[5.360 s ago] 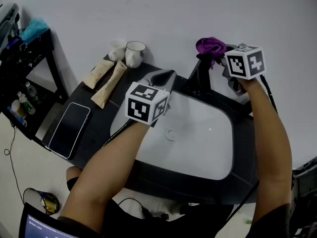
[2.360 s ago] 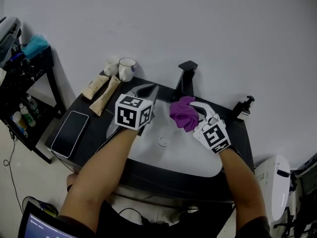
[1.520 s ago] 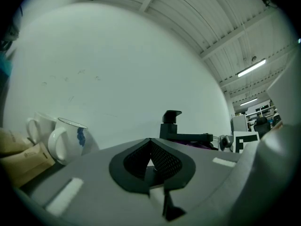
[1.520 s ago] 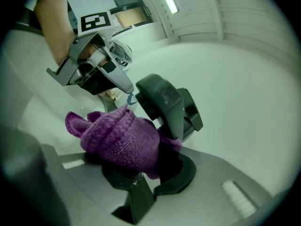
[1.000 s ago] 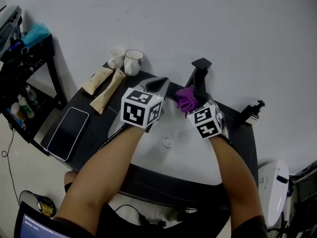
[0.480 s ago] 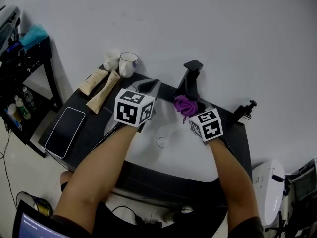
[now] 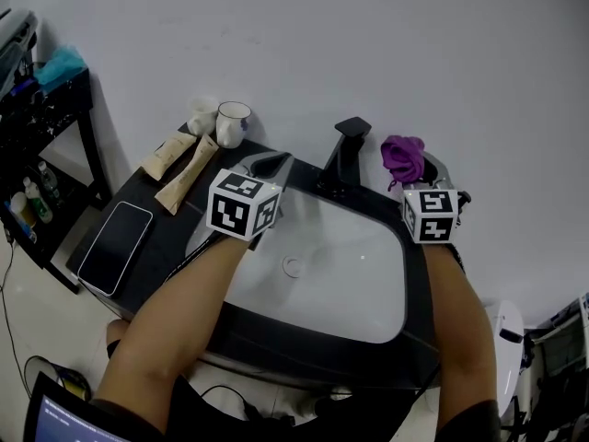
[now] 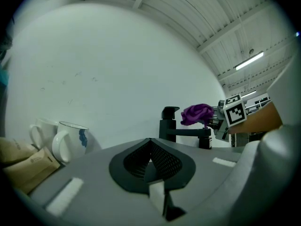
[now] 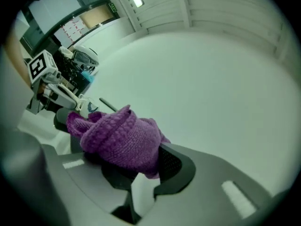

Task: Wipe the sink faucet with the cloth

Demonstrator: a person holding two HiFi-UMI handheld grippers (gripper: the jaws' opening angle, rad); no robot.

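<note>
- Nearest, the white sink basin (image 7: 368, 293) is seen set in a dark counter, with its drain (image 7: 293, 265) left of centre.
- Further on, the left gripper (image 7: 269, 165) is held over the basin's left rim. Its jaws are pressed together with nothing between them, and it is clear of the work.
- Level with it on the right, the right gripper (image 7: 419, 167) is clamped on the purple cloth (image 7: 402, 157), which is bunched into a ball at the jaw tips, as the right gripper view confirms.
- Between the two, at the back rim, the black faucet (image 7: 342, 155) stands. The cloth is held just to its right and apart from it, so no wiping contact is made at present.
- For a good wipe, it is judged that the bunched cloth should be brought onto the faucet's body and lever. Fabric rather than jaw should be set against the surface, and steady strokes drawn along the spout under a firm grip.
- Farthest back, two mugs (image 7: 221, 121) are seen by the wall, well apart from the faucet.
</note>
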